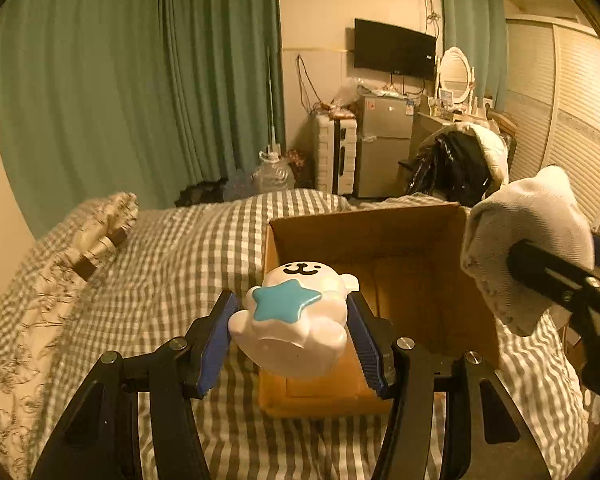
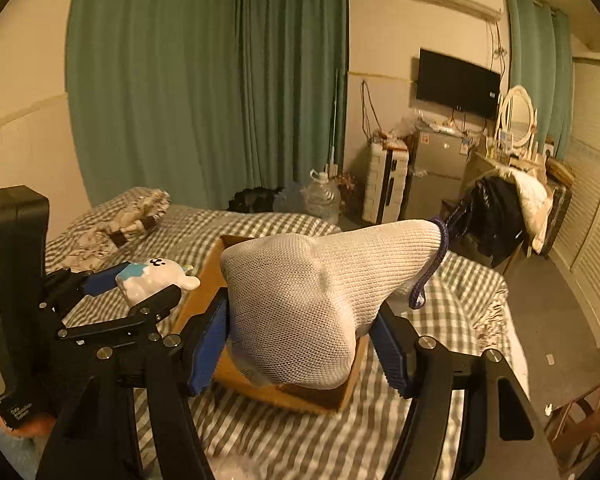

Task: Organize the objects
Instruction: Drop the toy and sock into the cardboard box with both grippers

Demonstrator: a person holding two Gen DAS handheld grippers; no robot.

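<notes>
- White bear toy (image 1: 294, 312), blue star on belly, held face-up above near box edge.
- White mesh sock (image 2: 304, 304), purple-trimmed, held over open cardboard box (image 1: 380, 240) on bed.

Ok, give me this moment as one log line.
left gripper: holds bear toy over box | right gripper: holds white sock over box | bed: box on it

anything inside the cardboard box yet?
The open brown cardboard box shows only bare floor in the left wrist view. The white seal toy with the blue star covers its near left corner.
</notes>
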